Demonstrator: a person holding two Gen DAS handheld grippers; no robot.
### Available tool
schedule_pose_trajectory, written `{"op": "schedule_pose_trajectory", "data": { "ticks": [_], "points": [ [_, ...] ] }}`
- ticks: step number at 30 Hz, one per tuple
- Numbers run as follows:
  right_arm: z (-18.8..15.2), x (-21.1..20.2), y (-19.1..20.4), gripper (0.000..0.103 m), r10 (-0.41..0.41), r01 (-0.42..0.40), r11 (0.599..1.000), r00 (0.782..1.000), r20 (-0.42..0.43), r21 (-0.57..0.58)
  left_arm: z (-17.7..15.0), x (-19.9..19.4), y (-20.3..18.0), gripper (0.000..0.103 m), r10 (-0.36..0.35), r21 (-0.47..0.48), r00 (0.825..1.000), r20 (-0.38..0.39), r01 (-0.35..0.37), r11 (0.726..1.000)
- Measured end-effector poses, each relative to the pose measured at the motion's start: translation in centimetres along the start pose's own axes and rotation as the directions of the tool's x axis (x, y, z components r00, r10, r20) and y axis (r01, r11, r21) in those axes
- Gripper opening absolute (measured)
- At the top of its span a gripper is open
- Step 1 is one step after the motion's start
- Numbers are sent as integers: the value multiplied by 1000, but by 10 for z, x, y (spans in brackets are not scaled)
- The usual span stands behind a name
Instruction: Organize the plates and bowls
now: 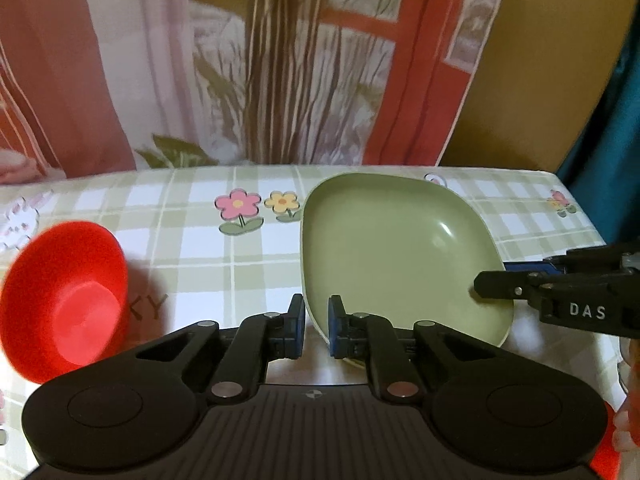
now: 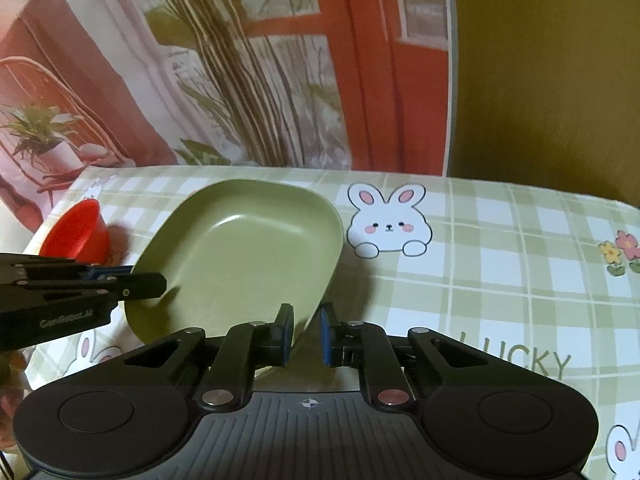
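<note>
On opposite plate (image 1: 392,252) rims, both hand-held grippers (image 1: 316,328) (image 2: 306,330), narrowly parted.

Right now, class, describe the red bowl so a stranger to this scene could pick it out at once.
Start at the table under the green checked tablecloth printed with flowers and rabbits. Beside the big green plate, past its left-gripper side, sits the red bowl, apart from the plate. It is small, round, deep and bright red; the plate is pale green, squarish and shallow.
</note>
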State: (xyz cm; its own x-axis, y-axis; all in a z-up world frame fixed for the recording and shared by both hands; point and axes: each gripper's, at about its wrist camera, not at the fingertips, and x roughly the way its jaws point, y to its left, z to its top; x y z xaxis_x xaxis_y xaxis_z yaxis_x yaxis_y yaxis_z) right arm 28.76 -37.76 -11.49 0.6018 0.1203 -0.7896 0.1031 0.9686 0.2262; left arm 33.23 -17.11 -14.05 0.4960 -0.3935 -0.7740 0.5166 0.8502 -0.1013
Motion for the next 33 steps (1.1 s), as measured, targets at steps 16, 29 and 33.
{"op": "schedule_pose_trajectory", "data": {
  "ticks": [16,29,33],
  "points": [
    [-17,-67,47,13,34,-41,997,991,128,57,-21,-86,7,14,25,-7,995,92,-24,1000],
    [-55,-106,85,14,51,-67,995,980,190,77,-58,-141,19,14,35,-27,989,146,-31,999],
    [-66,-113,93,14,56,-73,995,978,201,74,-69,-154,20,14,40,-38,988,152,-35,999]
  ]
}}
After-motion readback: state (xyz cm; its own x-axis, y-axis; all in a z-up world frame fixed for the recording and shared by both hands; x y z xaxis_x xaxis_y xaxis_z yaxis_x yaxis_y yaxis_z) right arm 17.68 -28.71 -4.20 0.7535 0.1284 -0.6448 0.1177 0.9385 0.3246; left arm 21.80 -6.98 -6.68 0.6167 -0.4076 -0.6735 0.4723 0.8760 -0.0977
